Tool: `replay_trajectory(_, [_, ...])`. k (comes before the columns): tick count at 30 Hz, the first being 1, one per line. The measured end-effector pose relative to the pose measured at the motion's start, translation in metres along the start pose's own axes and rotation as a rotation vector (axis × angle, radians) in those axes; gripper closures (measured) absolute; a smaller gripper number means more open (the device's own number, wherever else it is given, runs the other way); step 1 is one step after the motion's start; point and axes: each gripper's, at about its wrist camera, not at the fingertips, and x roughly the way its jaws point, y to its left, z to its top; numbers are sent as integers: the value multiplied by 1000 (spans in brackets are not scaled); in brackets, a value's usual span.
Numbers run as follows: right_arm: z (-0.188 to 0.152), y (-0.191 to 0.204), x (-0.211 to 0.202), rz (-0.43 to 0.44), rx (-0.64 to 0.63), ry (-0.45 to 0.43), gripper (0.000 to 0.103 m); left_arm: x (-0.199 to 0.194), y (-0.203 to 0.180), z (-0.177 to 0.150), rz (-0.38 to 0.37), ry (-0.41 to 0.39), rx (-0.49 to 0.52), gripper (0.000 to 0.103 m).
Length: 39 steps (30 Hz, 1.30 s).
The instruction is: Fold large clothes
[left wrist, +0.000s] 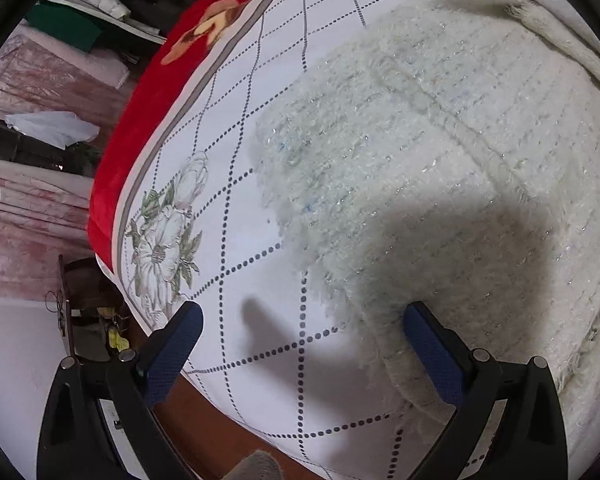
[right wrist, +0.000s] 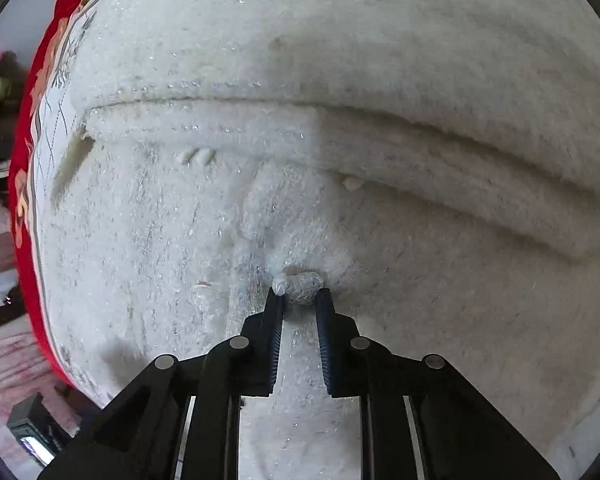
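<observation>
Pinching small bunch of fuzzy white garment (right wrist: 300, 184) between nearly closed fingers, right gripper (right wrist: 300, 298) nearer; left gripper (left wrist: 302, 316) fingers wide apart, straddling garment's left hem on bed (left wrist: 260, 264)

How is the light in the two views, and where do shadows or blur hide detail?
Left wrist view: a dark shadow covers the fuzzy white garment near the open left gripper; the bed sheet stays bright; fisheye bends its grid lines. Right wrist view: the garment's left half is bright, its right half dim; the right gripper pinches a sharp tuft; edges blur.
</observation>
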Motion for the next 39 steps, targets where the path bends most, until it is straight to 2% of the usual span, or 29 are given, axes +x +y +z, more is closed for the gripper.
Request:
replay_trajectory(2, [2,-7,3,50,3,52,85,-10,3,1,-1,-13,-4,0])
replay_trajectory(5, [8,-44,-20,181,11,124,85,-37,9,2,-10,-67,1,0])
replay_trajectory(6, [7,-58,-34,184,6,123,85,-49,8,2,-15,-95,9,0])
replay_trajectory(8, [-2,-89,-67,167,17,88,72,-71,1,0,-34,-144,31,0])
replay_trajectory(9, [-1,-102,-77,165,27,76,56,-80,-8,-1,-44,-158,52,0])
replay_trajectory(10, [-6,-124,-93,151,47,56,50,-87,-20,-5,-56,-170,79,0])
replay_trajectory(11, [-14,-126,-94,129,63,43,50,-90,-35,-9,-66,-174,110,0])
replay_trajectory(13, [-28,-177,-113,55,100,29,50,-89,-58,-17,-77,-159,148,0])
replay_trajectory(15, [-37,-206,-110,6,125,40,50,-79,-83,-30,-66,-145,178,0])
replay_trajectory(17, [-55,-250,-98,-29,164,119,50,-61,-102,-40,-37,-106,207,0])
replay_trajectory(18, [-62,-258,-84,-26,173,159,56,-58,-106,-43,-31,-95,205,0])
replay_trajectory(19, [-69,-268,-72,-39,159,199,70,-55,-108,-46,-22,-102,186,0])
replay_trajectory(20, [-75,-277,-58,-73,127,237,71,-56,-108,-47,-12,-109,173,0])
replay_trajectory(22, [-78,-284,-44,-50,87,241,72,-60,-109,-47,21,-107,163,0])
replay_trajectory(24, [-72,-288,-49,-57,44,266,69,-75,-108,-46,68,-110,154,0])
replay_trajectory(26, [-61,-278,-62,-26,-24,247,67,-100,-110,-51,99,-129,142,0])
replay_trajectory(27, [-55,-281,-76,-15,-58,225,56,-118,-112,-55,118,-149,140,0])
replay_trajectory(28, [-51,-287,-90,1,-82,204,36,-132,-116,-60,130,-166,144,0])
replay_trajectory(30, [-42,-292,-111,18,-120,161,17,-168,-135,-79,159,-204,182,0])
replay_trajectory(34, [-24,-337,-158,-43,-189,80,17,-218,-198,-135,203,-265,332,0])
replay_trajectory(36, [-18,-343,-161,-67,-175,73,17,-228,-230,-160,204,-278,399,0])
replay_trajectory(38, [-10,-381,-165,-75,-128,87,17,-233,-268,-188,204,-280,482,0])
replay_trajectory(39, [-13,-387,-162,-81,-113,95,17,-233,-278,-195,207,-280,501,0])
